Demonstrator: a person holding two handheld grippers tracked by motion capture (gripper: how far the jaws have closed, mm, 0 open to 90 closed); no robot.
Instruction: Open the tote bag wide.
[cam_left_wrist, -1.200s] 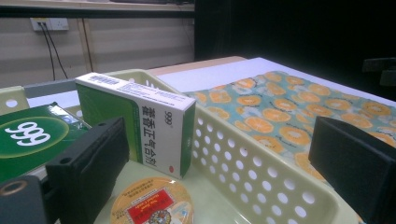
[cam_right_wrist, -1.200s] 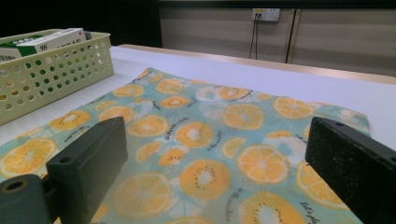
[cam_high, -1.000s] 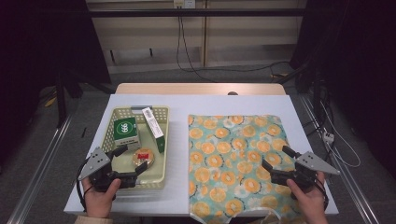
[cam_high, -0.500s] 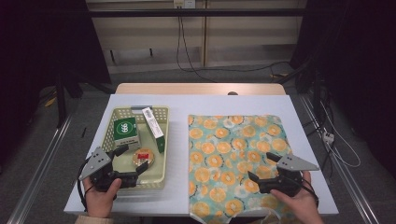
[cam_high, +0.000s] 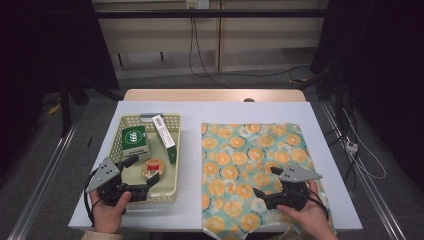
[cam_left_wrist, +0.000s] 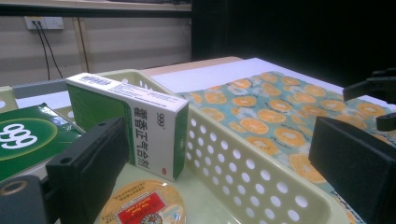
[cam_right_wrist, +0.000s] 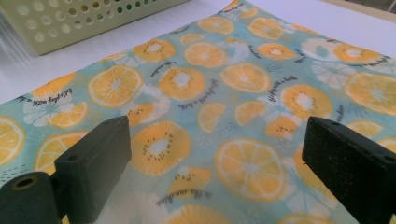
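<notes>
Right gripper view puts its two black jaws low in the frame, spread wide with nothing between them, hovering just above the orange-slice cloth (cam_right_wrist: 224, 93), which fills the middle of the picture; a corner of the perforated basket (cam_right_wrist: 84, 21) sits at the upper left, on the white worktop (cam_right_wrist: 28, 70). In the high view the right gripper (cam_high: 269, 186) is at the lower right, over the lower part of the cloth (cam_high: 250, 150), held by the person's right hand (cam_high: 307, 215). Left gripper view shows its own jaws also spread apart and holding nothing: one at the lower left over the basket's inside, the other at the right edge, outside the basket wall (cam_left_wrist: 243, 163). Between them, at the bottom of the frame, lies a round tin with a red label (cam_left_wrist: 144, 207); behind it a white-and-green box (cam_left_wrist: 140, 121) leans on its edge, and a dark green packet marked 999 (cam_left_wrist: 28, 137) lies at the left. In the high view the left gripper (cam_high: 145, 172) is at the lower left, over the near end of the basket (cam_high: 172, 120), in the left hand (cam_high: 107, 212). The basket is left of the cloth and apart from it, both on the worktop (cam_high: 190, 210).
</notes>
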